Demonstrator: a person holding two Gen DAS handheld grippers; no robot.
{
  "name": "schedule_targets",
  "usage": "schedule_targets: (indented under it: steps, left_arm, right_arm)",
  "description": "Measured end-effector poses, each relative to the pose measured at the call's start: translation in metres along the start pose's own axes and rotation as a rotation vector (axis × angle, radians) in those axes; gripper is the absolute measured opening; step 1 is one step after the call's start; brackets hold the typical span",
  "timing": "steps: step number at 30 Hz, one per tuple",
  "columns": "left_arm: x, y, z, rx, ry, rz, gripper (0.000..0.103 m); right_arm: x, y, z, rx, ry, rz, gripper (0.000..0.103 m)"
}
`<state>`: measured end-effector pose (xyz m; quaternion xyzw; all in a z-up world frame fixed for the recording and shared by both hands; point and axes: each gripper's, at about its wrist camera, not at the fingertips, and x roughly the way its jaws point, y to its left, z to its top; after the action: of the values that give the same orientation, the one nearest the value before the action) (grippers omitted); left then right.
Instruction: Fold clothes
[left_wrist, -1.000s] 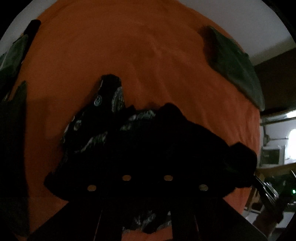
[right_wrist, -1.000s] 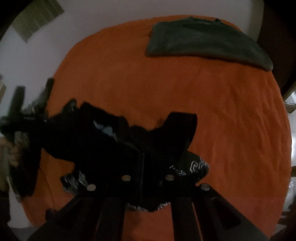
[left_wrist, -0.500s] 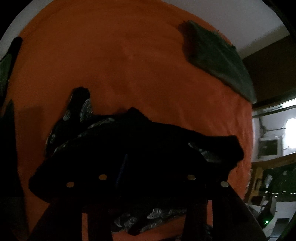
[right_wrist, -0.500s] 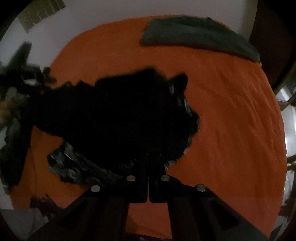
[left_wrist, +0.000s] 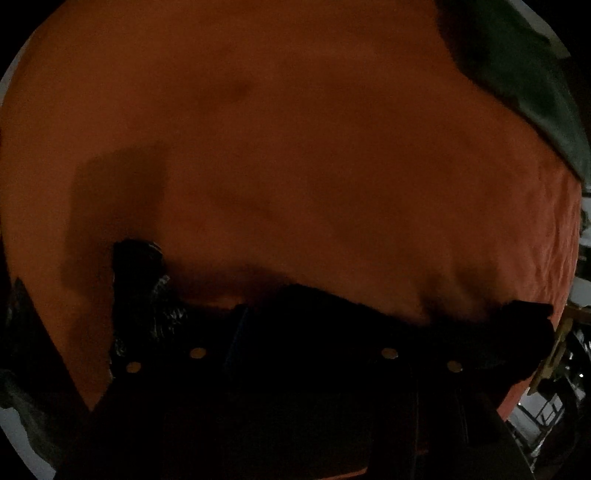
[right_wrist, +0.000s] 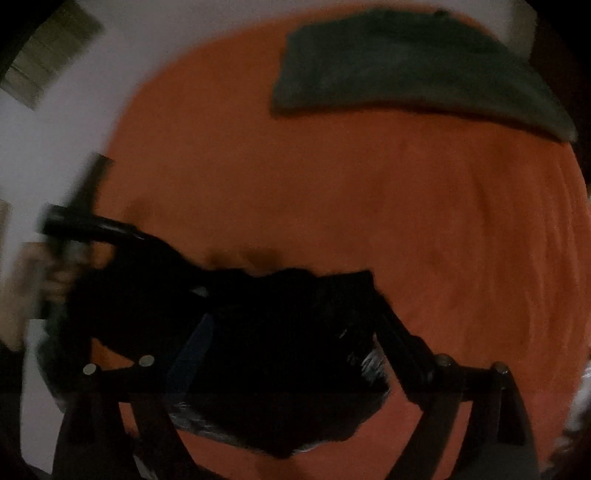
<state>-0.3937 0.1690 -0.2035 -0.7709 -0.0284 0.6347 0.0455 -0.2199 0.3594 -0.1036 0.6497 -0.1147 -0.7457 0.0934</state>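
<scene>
Nearest the right wrist camera, the right tool (right_wrist: 291, 306) stands wide, its two fingers splayed well apart with the black garment (right_wrist: 277, 417) lying between and under them. They do not look closed on it. The left tool (left_wrist: 295, 325) also seems wide, judging by how far apart its pale studs sit, though its fingers merge with the dark cloth and the tips cannot be made out. In the right view it shows only as a blur at the left edge, with a hand (right_wrist: 48, 277) behind it. The garment lies bunched in a low, uneven heap at the near side of the orange-covered surface (left_wrist: 314, 166). One corner sticks up and shows a pale printed pattern. It looks thin, light and limp, so it would probably sag and slide rather than hold a crease. Pinching a hem or corner at each end and keeping the edge taut between both tools seems the safest hold, since the thick middle would only gather more layers. Well apart at the far edge lies a green garment (right_wrist: 406, 66), flat and squared off like something folded. No basket, box or other container is in view.
</scene>
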Motion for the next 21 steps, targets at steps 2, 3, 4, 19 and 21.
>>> schedule_targets:
  steps: [2,3,4,19,21]
  left_arm:
    - [0.008,0.0,0.005,0.007,0.026,-0.012,0.051]
    - [0.012,0.0,0.007,0.01,0.039,-0.017,0.051]
    - [0.015,-0.002,0.008,0.016,0.048,-0.011,0.051]
    - [-0.007,0.015,-0.031,0.003,-0.117,-0.121,0.029]
    - [-0.023,0.019,-0.035,0.007,-0.109,-0.173,0.036]
  right_arm:
    - [0.022,-0.002,0.019,-0.003,0.092,-0.038,0.088]
    - [0.033,-0.003,0.029,-0.004,0.137,-0.058,0.081]
    - [0.044,-0.003,0.039,-0.005,0.183,-0.077,0.067]
    - [-0.053,0.041,-0.052,-0.039,-0.28,-0.092,0.009]
    - [-0.061,0.059,-0.081,-0.092,-0.294,-0.091,0.008]
